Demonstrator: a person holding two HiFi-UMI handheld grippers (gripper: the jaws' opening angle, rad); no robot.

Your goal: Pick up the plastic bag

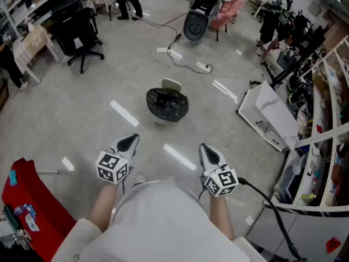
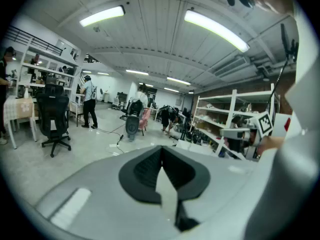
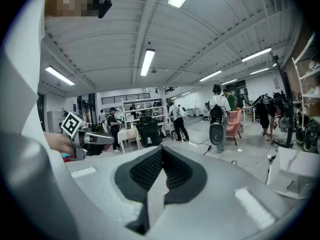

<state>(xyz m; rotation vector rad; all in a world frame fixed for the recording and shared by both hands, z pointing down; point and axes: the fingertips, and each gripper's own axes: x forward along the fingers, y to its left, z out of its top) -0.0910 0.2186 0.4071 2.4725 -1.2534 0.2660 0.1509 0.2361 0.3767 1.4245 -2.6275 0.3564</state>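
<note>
A black plastic bag point(image 1: 167, 105) sits bunched on the floor in the head view, with a white lid-like piece point(image 1: 172, 84) just behind it. My left gripper point(image 1: 130, 140) is held low at the near left, short of the bag and apart from it. My right gripper point(image 1: 207, 150) is level with it at the near right. Both point toward the bag, shut, with nothing between their jaws. The left gripper view shows its dark pads point(image 2: 145, 171) pressed together. The right gripper view shows its pads point(image 3: 145, 169) closed the same way. Neither gripper view shows the bag.
A black office chair point(image 1: 82, 31) stands at the far left. Power strips and cables point(image 1: 185, 59) lie beyond the bag. A white cabinet point(image 1: 270, 116) lies on the floor at the right beside shelving point(image 1: 327, 119). A red object point(image 1: 27, 201) is at my near left. People stand farther back.
</note>
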